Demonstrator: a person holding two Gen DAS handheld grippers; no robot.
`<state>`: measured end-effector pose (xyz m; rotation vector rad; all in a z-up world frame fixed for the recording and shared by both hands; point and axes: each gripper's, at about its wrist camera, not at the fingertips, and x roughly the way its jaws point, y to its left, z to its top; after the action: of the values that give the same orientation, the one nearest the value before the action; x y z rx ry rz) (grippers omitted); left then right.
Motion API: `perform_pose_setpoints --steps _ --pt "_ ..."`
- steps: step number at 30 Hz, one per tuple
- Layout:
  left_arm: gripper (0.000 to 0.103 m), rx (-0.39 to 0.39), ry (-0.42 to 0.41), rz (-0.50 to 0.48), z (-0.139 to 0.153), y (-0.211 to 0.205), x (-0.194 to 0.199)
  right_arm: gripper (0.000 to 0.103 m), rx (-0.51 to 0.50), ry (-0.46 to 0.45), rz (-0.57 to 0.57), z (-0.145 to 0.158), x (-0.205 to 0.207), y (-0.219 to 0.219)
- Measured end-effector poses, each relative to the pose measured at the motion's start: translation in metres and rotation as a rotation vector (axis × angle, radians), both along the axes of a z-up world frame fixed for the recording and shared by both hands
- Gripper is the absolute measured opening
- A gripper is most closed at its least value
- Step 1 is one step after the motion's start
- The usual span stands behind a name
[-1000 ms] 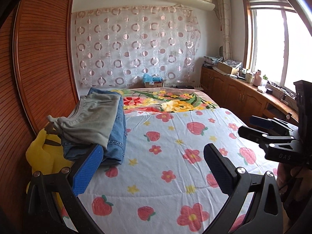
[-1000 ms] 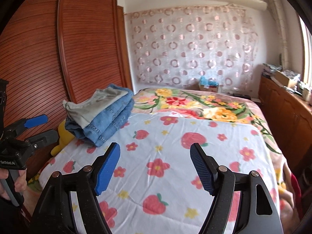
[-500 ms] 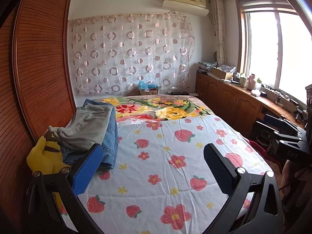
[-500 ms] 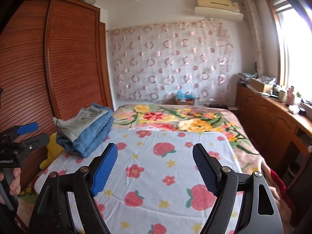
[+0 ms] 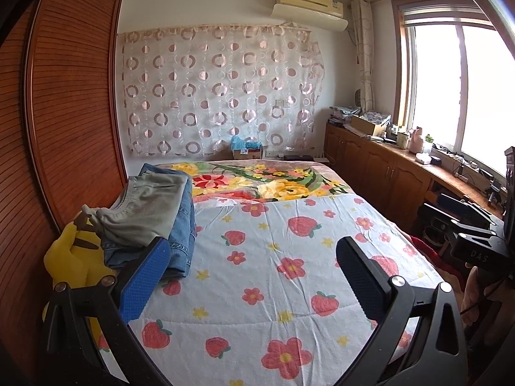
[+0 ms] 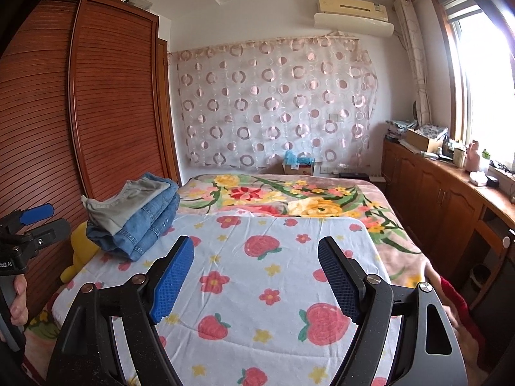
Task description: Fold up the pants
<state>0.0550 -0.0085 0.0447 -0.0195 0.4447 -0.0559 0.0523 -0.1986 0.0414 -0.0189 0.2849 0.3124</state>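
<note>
Faintly, "DAS" on right claw (image 5: 463, 207), folded pants (image 5: 151, 212)

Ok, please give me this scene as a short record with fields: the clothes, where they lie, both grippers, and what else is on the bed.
clothes: grey pants folded on top of jeans, one pile
place: left edge of bed, by wardrobe
left gripper: open, holding nothing
right gripper: open, holding nothing
also: yellow plush beside the pile

Yellow plush toy (image 5: 69, 259) half hidden behind folded pants stack (image 5: 151, 215); windowsill items too small
</note>
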Motion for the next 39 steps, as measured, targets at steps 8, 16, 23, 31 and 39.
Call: perform_pose_setpoints --steps 8,16,23,31,39 --pt "0.103 -0.001 0.004 0.017 -0.0017 -0.0007 0.0023 0.081 0.003 0.003 -0.009 0.0031 0.0005 -0.0063" --pt "0.103 -0.004 0.004 0.017 -0.0031 0.0013 0.0038 0.081 0.003 0.003 -0.01 0.0036 0.0007 -0.0077" --pt "0.103 -0.004 0.004 0.017 -0.0034 0.0013 0.0036 0.081 0.005 0.003 -0.005 0.0028 0.0008 -0.0085" --pt "0.103 -0.003 -0.004 0.016 -0.0014 -0.0005 0.0041 0.081 0.004 0.001 -0.006 0.0027 0.0009 -0.0092" --pt "0.103 -0.004 -0.008 0.016 -0.0001 -0.002 0.0041 0.081 0.003 0.002 -0.002 0.0007 0.0004 -0.0106"
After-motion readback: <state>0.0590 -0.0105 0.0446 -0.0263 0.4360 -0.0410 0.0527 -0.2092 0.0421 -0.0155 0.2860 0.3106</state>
